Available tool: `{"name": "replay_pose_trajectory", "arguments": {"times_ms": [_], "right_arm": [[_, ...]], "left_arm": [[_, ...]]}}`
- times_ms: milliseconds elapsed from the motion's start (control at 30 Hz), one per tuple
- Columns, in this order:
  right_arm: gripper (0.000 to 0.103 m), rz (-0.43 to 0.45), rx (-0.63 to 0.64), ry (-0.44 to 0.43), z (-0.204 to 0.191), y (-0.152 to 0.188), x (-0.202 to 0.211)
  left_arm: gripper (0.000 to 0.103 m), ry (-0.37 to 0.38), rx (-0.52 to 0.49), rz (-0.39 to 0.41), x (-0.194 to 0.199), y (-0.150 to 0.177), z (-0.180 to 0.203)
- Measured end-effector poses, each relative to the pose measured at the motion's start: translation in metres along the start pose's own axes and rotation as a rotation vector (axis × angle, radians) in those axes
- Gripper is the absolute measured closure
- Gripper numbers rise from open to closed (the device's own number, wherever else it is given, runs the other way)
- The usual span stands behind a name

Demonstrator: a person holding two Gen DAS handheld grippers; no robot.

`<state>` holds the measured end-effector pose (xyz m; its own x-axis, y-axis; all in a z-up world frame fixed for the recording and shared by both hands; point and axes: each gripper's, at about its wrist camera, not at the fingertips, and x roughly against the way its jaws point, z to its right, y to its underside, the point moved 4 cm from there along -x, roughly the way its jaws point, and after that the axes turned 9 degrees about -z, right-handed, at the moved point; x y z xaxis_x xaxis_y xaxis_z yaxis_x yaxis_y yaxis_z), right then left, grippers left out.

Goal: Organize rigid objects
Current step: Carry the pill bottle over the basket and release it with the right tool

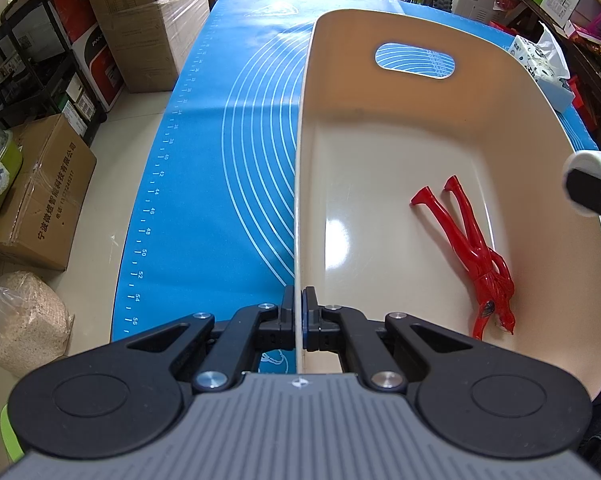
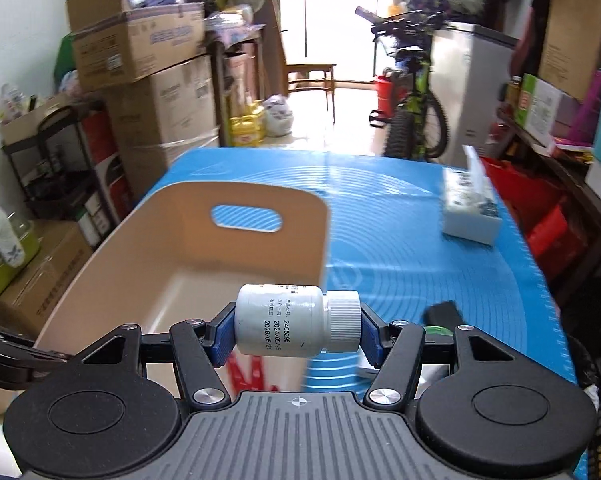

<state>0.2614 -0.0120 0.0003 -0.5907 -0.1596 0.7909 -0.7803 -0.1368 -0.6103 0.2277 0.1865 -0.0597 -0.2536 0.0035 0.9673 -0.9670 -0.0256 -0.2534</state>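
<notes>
Your left tongs (image 1: 299, 314) are clenched on the near rim of the beige bin (image 1: 380, 92), with a red toy figure (image 1: 474, 256) lying inside. Your right tongs (image 2: 296, 330) grip a white pill bottle (image 2: 288, 322) sideways above the bin's near end; beyond sits a tissue box (image 2: 468, 212) on the blue-matted counter (image 2: 420, 248).

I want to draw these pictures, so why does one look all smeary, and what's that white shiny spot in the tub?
Right wrist view: the room, blue mat and tissue box are smeared by motion blur, while the white bottle in the right tongs stays sharp. Left wrist view: crisp; the white spot is glare on the beige tub floor, and the fisheye bends the edges.
</notes>
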Motion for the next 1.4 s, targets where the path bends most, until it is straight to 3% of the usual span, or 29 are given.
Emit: {"name": "replay_pose_trajectory", "arguments": {"times_ms": [200, 533, 1033, 1400], "right_arm": [[0.039, -0.034, 0.084, -0.037, -0.033, -0.001, -0.017], [0.039, -0.201, 0.218, -0.06, -0.078, 0.015, -0.061], [0.036, -0.372, 0.266, -0.096, -0.092, 0.02, -0.079], [0.025, -0.332, 0.225, -0.099, -0.081, 0.017, -0.07]], "left_arm": [[0.099, 0.0, 0.0, 0.0, 0.0, 0.0, 0.0], [0.1, 0.004, -0.002, 0.004, 0.002, -0.001, -0.001], [0.1, 0.002, -0.007, 0.006, 0.003, -0.001, -0.001], [0.099, 0.001, -0.006, 0.006, 0.003, -0.001, 0.0]]}}
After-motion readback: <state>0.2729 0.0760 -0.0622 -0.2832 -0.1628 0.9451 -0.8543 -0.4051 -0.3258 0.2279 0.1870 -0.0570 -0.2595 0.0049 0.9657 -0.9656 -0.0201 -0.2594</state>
